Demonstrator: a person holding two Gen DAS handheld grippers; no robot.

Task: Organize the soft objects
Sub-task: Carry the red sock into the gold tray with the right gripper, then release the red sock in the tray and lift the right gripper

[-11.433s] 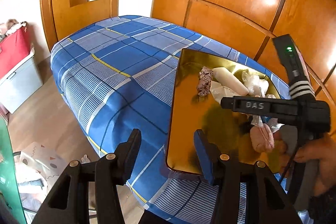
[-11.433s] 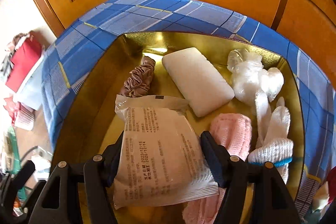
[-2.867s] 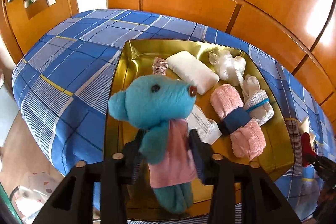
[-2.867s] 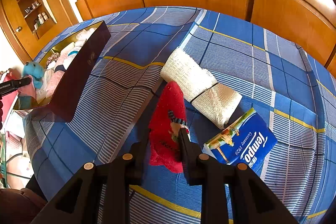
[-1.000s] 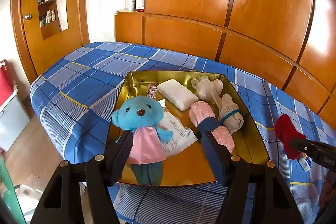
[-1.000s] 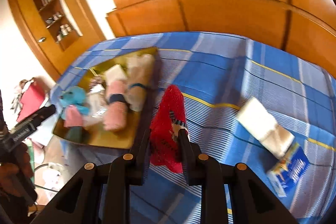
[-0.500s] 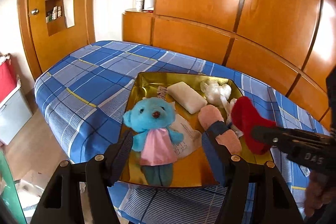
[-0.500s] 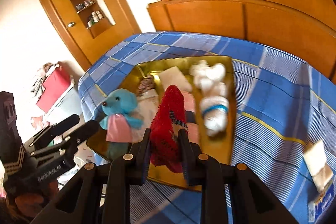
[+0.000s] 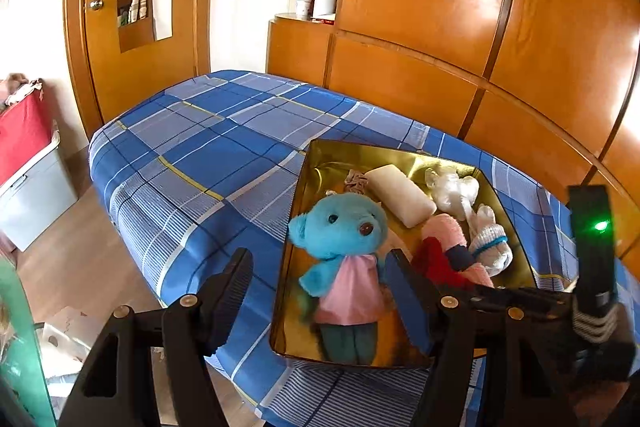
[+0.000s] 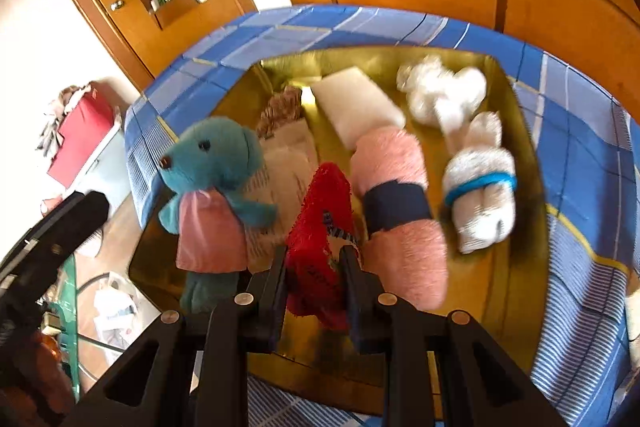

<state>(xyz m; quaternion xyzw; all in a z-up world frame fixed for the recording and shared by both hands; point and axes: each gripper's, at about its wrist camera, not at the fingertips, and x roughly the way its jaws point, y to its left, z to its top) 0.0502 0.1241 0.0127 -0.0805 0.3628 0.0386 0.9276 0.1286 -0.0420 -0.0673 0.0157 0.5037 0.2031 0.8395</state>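
Your right hand-held gripper [image 10: 316, 259] is clamped tight on the red fuzzy sock [image 10: 320, 223], holding it over the gold tray [image 10: 516, 131] on the blue plaid bed [image 9: 200, 147]. The sock hangs between the blue teddy bear [image 10: 216, 163] and the pink rolled towel [image 10: 396, 195]; whether it touches the tray floor is hard to tell through the blur. Your left hand-held gripper [image 9: 320, 291] stands partly open and empty, its fingers straddling the tray's near left edge with the bear lying beyond them. The white glove bundle [image 10: 480, 187] and white pad [image 10: 356, 103] lie farther back.
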